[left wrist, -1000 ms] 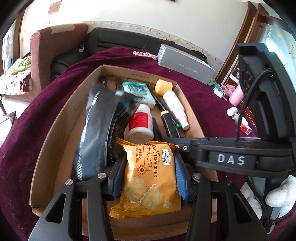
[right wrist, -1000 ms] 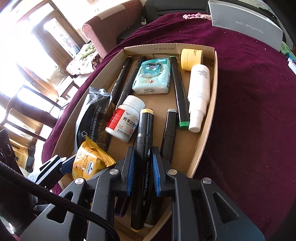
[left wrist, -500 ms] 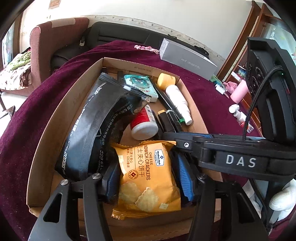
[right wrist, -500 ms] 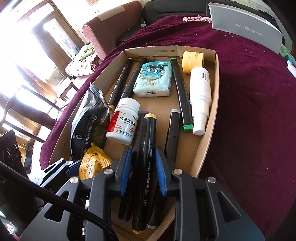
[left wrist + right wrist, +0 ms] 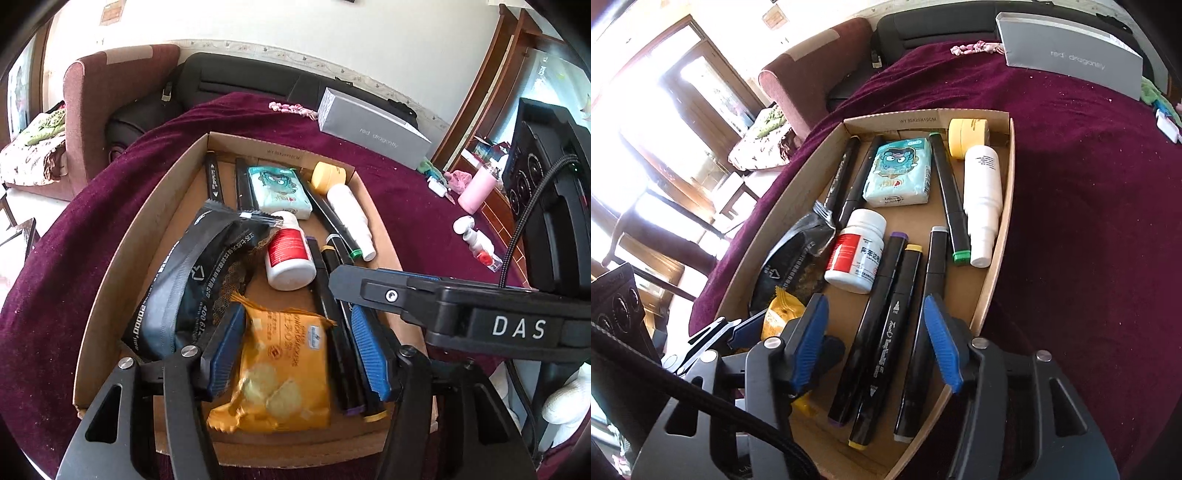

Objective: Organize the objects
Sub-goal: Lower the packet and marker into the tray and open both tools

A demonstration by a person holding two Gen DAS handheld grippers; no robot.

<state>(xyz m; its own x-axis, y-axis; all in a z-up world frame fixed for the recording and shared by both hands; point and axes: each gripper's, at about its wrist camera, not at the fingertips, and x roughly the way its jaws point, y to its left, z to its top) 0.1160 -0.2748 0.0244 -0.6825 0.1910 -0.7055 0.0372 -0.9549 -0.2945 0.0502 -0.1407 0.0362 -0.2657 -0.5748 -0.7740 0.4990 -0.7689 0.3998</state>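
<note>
Jaws of right gripper [image 5: 875, 338] opening, released from the yellow marker [image 5: 886, 347], which now lies in the box [image 5: 993, 280] between two others. Left gripper [image 5: 295, 354] jaws slack around the crackers [image 5: 284, 373], also resting in box. Both placements look complete.

Both the left gripper [image 5: 295, 354] and right gripper [image 5: 875, 343] angle downward, right jaws opening.
</note>
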